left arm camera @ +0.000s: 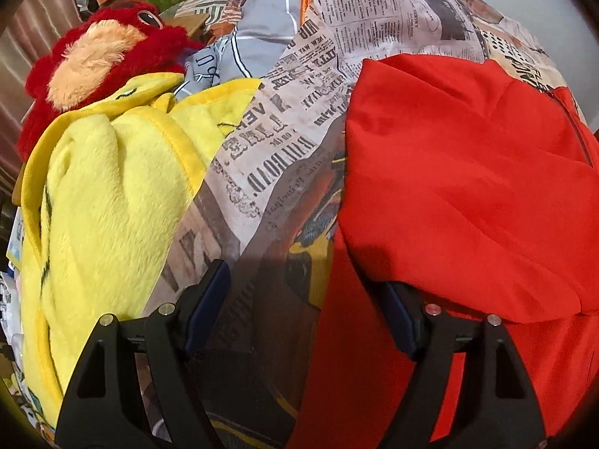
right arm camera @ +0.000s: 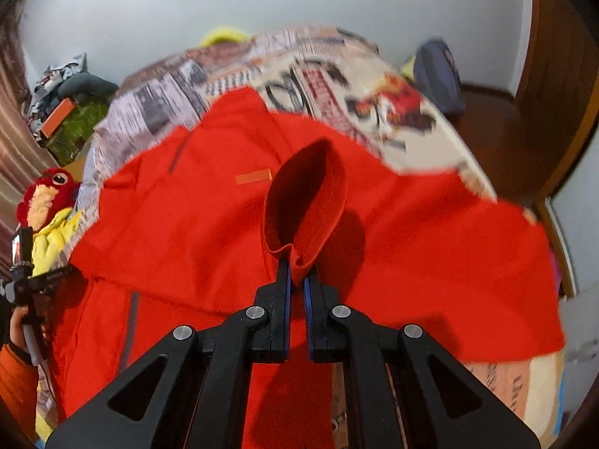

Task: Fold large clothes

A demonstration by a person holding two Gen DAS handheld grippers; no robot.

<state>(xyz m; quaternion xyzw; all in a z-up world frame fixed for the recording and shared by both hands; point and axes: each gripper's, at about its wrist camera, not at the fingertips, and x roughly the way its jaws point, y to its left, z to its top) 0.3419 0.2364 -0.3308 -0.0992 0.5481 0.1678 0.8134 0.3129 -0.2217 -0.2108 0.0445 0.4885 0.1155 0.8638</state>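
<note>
A large red jacket [right arm camera: 209, 224] lies spread on a bed covered by a newspaper-print sheet [right arm camera: 232, 67]. My right gripper [right arm camera: 296, 280] is shut on a red cuff [right arm camera: 307, 194] of the jacket, which stands up as a loop above the fingers. My left gripper [left arm camera: 303, 280] is open over the sheet [left arm camera: 284, 119] at the jacket's [left arm camera: 468, 187] left edge. Its right finger [left arm camera: 400, 318] is partly under a red fold. The left gripper also shows in the right wrist view [right arm camera: 41, 280] at the far left.
A yellow fleece blanket [left arm camera: 112, 194] and a red plush toy [left arm camera: 97, 60] lie left of the jacket. Grey striped fabric [left arm camera: 258, 30] sits behind them. A blue bag [right arm camera: 438, 75] is at the bed's far right corner. Clutter [right arm camera: 71, 112] and white walls lie beyond.
</note>
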